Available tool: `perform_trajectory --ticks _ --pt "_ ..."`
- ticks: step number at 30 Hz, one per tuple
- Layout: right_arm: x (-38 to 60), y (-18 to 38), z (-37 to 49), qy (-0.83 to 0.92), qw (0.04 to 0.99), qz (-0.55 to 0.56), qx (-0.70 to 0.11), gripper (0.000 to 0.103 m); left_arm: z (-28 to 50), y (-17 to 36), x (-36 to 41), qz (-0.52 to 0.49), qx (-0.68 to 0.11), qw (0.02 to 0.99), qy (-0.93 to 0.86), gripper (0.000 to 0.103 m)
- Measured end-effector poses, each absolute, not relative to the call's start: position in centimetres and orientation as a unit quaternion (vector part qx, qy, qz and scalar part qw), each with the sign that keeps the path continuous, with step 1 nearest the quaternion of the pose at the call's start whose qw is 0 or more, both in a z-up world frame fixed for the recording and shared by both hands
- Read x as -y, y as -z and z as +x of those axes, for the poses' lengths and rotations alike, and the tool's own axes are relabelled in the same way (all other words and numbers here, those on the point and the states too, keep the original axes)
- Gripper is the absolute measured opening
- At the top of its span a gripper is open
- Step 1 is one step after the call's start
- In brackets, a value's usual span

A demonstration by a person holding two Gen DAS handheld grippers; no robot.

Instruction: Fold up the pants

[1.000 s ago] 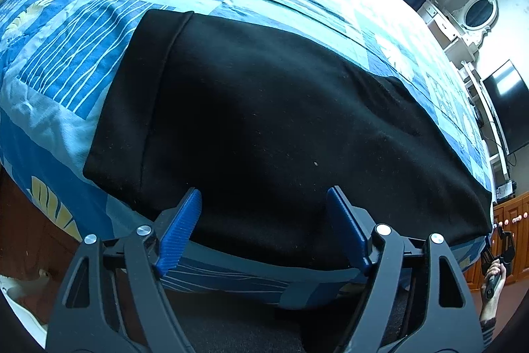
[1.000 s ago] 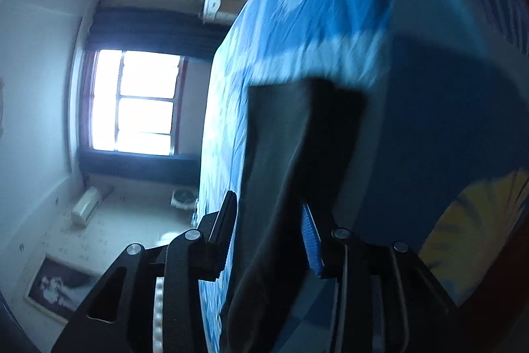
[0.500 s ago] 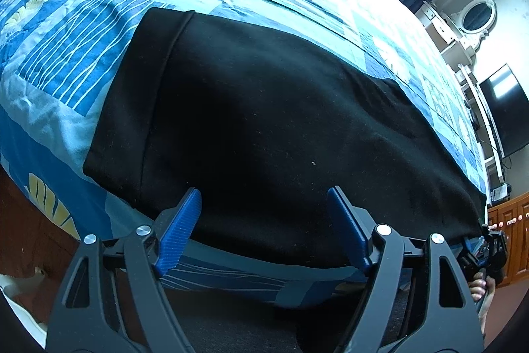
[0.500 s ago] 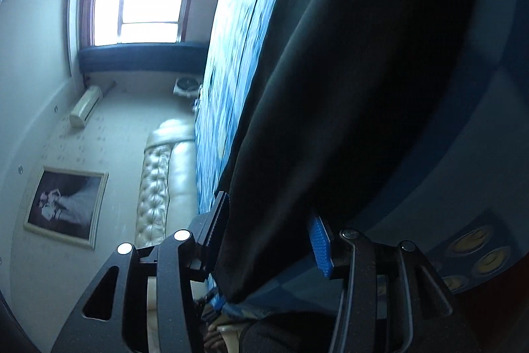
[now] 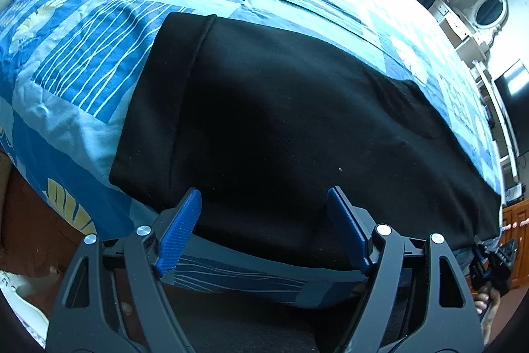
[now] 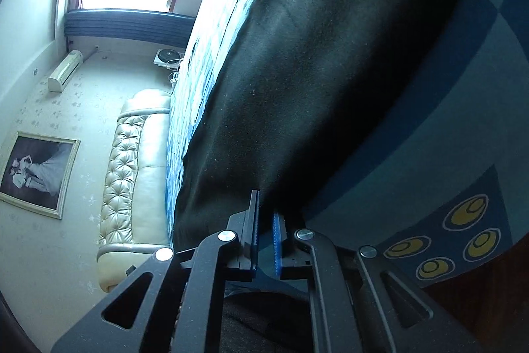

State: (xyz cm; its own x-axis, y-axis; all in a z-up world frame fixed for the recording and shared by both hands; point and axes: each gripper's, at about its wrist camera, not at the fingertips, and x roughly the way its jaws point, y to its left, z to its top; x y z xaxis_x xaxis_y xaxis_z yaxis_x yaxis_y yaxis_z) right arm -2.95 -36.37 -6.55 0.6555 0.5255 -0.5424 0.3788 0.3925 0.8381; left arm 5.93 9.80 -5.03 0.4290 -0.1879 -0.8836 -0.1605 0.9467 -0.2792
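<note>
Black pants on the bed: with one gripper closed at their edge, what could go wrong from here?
1. The right gripper has just closed on only the very edge of the black pants; that thin bite could slip once lifted.
2. The left gripper is open, so a one-sided pull may skew the fold.
3. The pants overhang the blue bedspread and might slide off.

— Where do the pants lie?
— Flat on the bed, along its near edge, waistband to the left.
— And the headboard?
— At the bed's far end in the right wrist view, a framed picture on the wall beyond it.
</note>
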Motion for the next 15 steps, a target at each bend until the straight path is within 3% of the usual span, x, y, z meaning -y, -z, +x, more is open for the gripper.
perform_trajectory --ticks 5,8,11,15 --pt "36.6 6.1 -3.6 -0.060 0.734 0.532 -0.417 0.008 5.8 5.3 -9.5 -0.141 -0.538 0.831 0.008 0.078" --pt "36.9 5.3 -3.9 -0.064 0.733 0.528 -0.425 0.013 5.8 5.3 -9.7 -0.147 -0.538 0.830 0.012 0.078" --pt "38.0 3.8 -5.0 -0.052 0.753 0.495 -0.431 0.032 5.8 5.3 -9.8 -0.151 -0.537 0.830 0.014 0.078" --pt "42.2 1.1 -7.3 -0.038 0.779 0.490 -0.390 0.040 6.0 4.9 -10.0 -0.164 -0.527 0.833 0.020 0.078"
